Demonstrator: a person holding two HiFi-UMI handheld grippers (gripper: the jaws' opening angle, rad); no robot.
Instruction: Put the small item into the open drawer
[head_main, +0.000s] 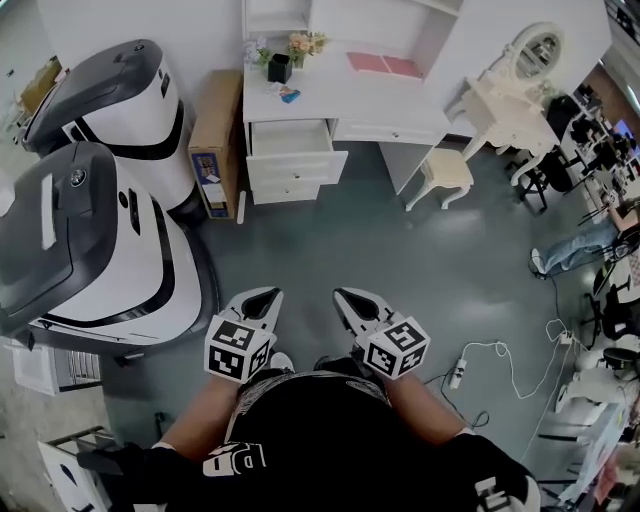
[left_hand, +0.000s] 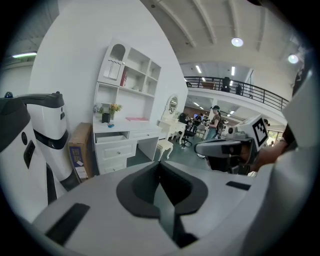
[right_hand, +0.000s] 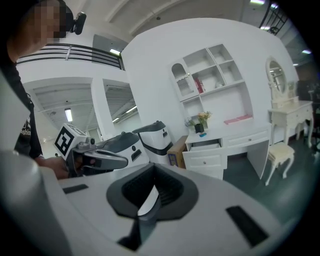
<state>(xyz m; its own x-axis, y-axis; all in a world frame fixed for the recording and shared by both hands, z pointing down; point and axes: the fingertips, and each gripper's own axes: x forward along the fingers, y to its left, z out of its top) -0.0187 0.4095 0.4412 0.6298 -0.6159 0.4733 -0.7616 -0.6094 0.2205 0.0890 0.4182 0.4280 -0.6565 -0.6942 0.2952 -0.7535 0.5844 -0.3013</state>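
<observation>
Holds left gripper (head_main: 262, 292) and right gripper (head_main: 345, 293) side by side above the floor (head_main: 400, 250), fingers of both pressed together, clamping nothing. Faces, far ahead of the fingers, the small blue item (head_main: 289, 96) lying on the white counter (head_main: 340, 100), beside a black vase (head_main: 280, 68), just behind the open drawer (head_main: 290, 137).

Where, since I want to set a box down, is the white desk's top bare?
Bare: the desk top between the small blue item and the pink sheets, and the front strip right of the open drawer. Crowded: the left rear corner with the flower vase.
</observation>
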